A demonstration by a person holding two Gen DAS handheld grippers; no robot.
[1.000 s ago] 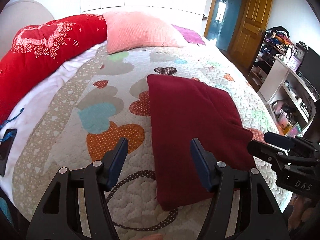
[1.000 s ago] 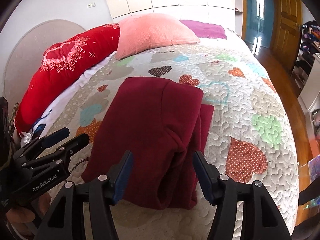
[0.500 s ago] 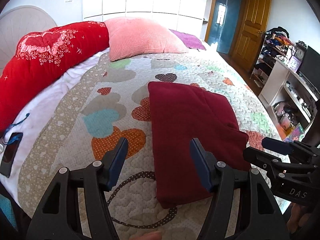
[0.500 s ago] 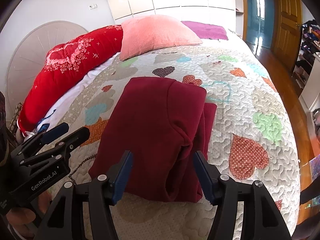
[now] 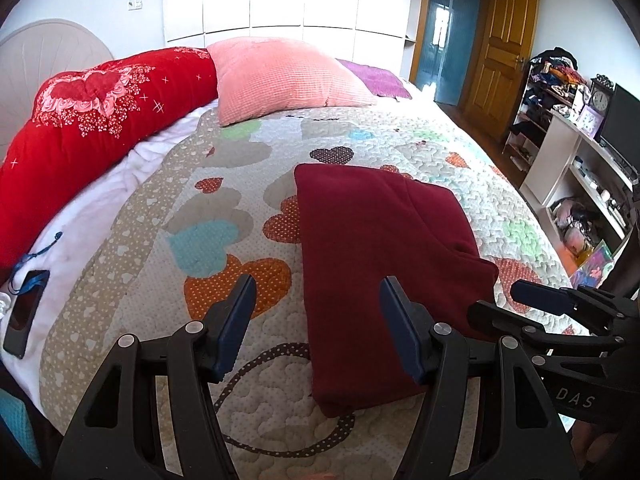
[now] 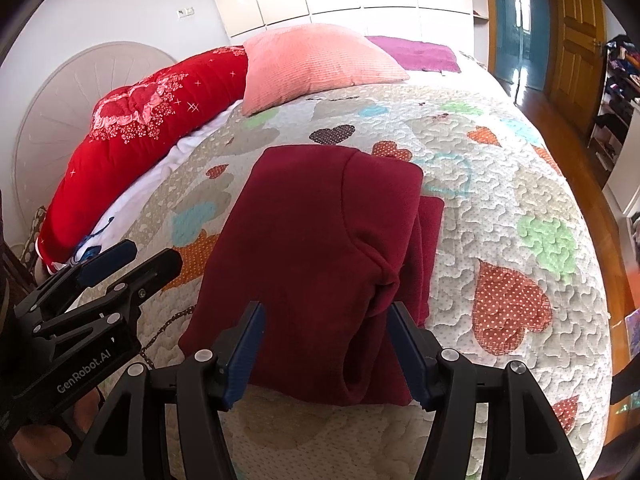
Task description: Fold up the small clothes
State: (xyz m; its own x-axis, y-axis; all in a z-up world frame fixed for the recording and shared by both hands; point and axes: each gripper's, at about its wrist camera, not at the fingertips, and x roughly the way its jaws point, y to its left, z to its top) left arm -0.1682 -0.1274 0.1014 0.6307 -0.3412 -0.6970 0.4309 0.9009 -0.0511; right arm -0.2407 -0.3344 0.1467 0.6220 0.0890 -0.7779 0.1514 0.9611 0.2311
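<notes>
While both tools have drawn back and upward over the last second — more headboard, wall and wardrobe now show above the pillows in each view — the dark red garment [image 5: 376, 264] lies alone on the quilted bed [image 5: 168, 184], folded into a narrow rectangle with nothing touching it. Left of the garment, the left gripper [image 5: 316, 312] hangs with its blue-padded jaws spread wide and empty, its right finger just over the garment's near left edge. Along the garment's right side a rolled lip and a thinner layer stick out from under the top panel, seen best from the right wrist [image 6: 430, 240]. Right of that, above the garment's near end, the right gripper [image 6: 324, 340] is likewise wide apart and holds nothing. Retreat with open jaws suggests this fold has been let go; the piece looks nearly finished — what may remain is one crosswise fold to halve it, or tidying that right-hand overhang. Beyond the garment, the pink pillow [image 5: 284, 76] and red bolster [image 5: 88, 120] sit well apart.
</notes>
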